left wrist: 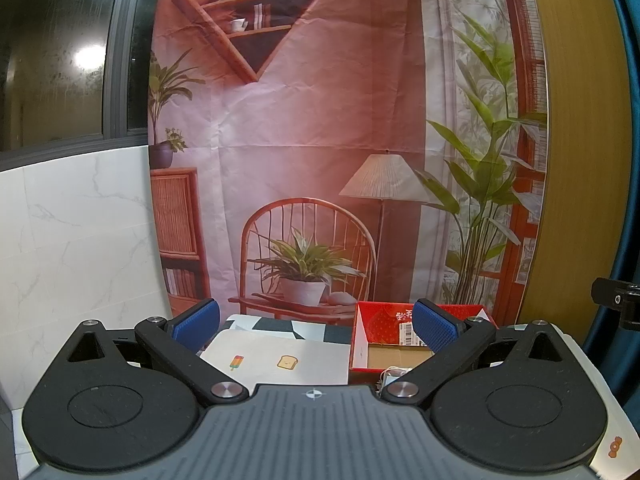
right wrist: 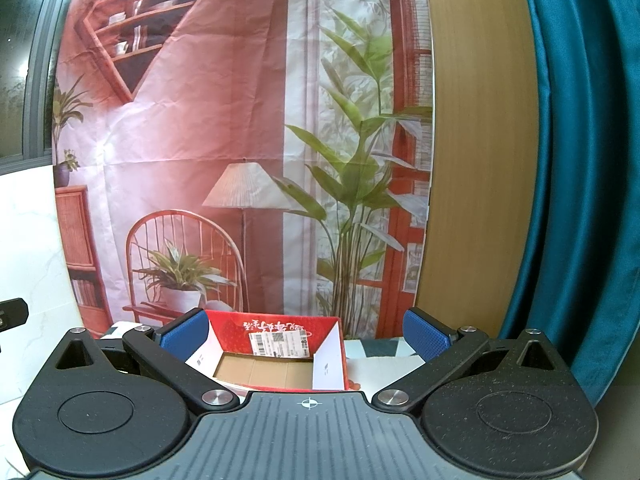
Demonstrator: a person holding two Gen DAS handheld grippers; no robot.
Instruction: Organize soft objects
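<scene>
Right wrist view: the box point(right wrist: 276, 364) sits lower centre, dead ahead of the spread, empty right tool point(right wrist: 306, 336); left tool point(left wrist: 316, 326), also spread, sees it lower right.

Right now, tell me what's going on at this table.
Nothing is being handled yet. The left hand-held gripper and the right hand-held gripper are both open and empty, held above the table and facing a printed backdrop. An open red cardboard box sits ahead, and what shows of its inside is bare cardboard. Beside it lies a white cloth with small popsicle and toast prints, flat and untouched.
</scene>
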